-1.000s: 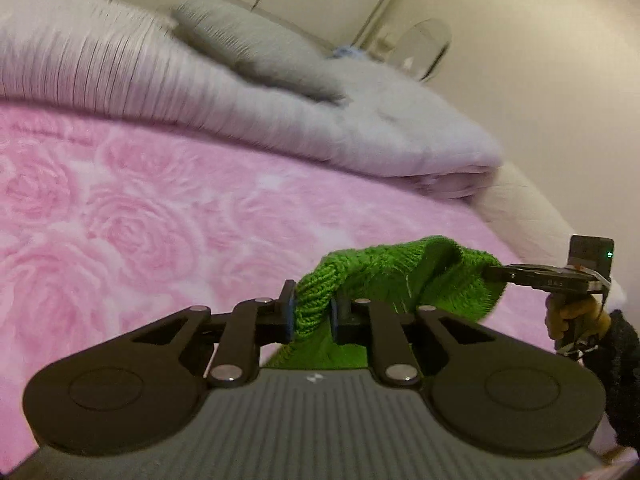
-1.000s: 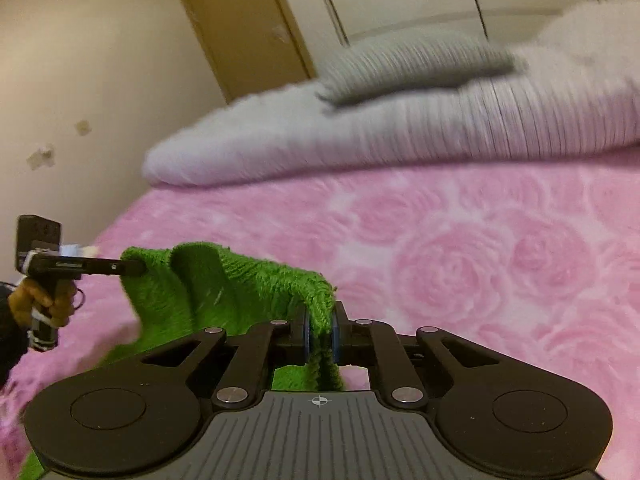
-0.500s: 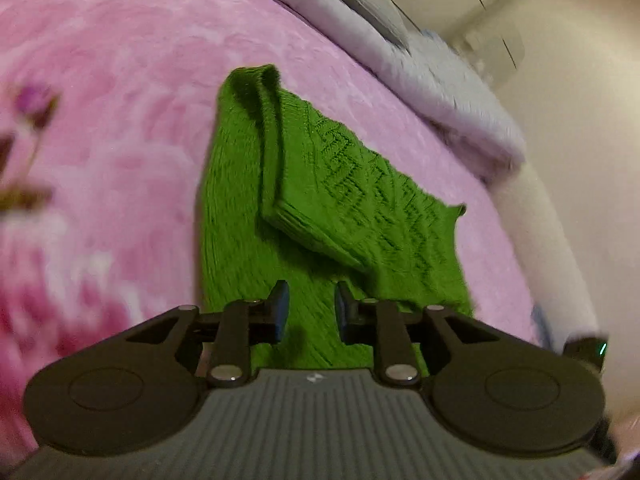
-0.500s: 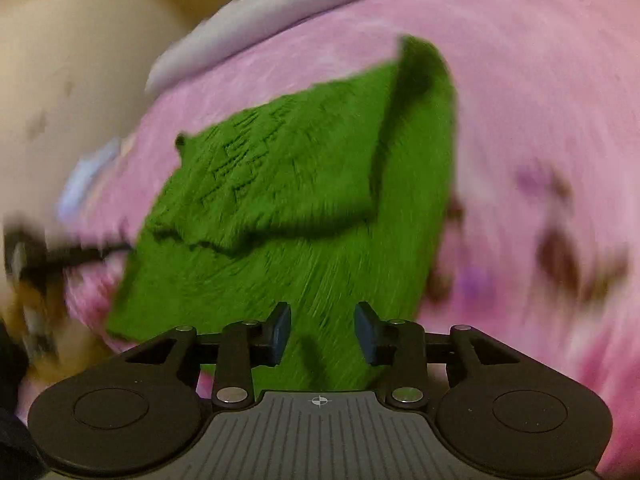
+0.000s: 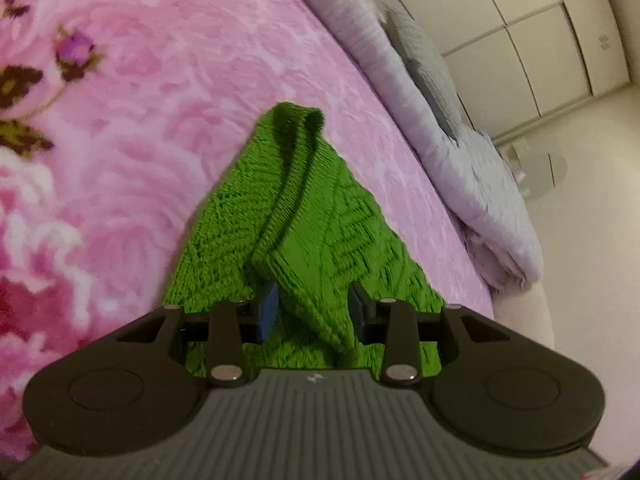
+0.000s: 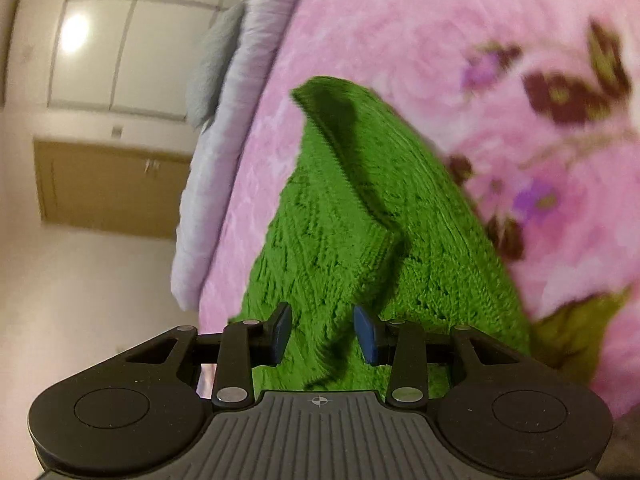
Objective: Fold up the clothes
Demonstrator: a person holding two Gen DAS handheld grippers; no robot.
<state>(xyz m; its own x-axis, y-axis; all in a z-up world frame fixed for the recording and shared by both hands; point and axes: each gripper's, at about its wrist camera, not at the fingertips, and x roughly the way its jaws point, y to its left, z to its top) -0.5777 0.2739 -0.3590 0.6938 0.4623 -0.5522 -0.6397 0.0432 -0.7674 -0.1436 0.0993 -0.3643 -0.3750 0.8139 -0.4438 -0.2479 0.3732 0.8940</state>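
Two layers of the green knitted garment [image 5: 328,232] show in both wrist views: a lower panel lies spread on the pink rose-patterned blanket [image 5: 168,80], and an upper flap with a ribbed edge is laid back over it, running from the top centre of the frame down toward the fingers. So at least one fold lies in the garment as it rests on the bed.

The left gripper [image 5: 312,312] hangs low over the near end of the knit with its blue-padded fingers spread wide; the flap's lower edge runs between them, but nothing is pinched. The right gripper [image 6: 322,330] is the same, fingers well apart, with the cloth passing beneath and between them unclamped.

What is left is a judgement. The piece looks long and uneven, with the flap's corner loose at the centre, so a further fold or squaring up may be wanted; equally the folding may be done. The grey quilt [image 5: 432,128] lies at the upper right.
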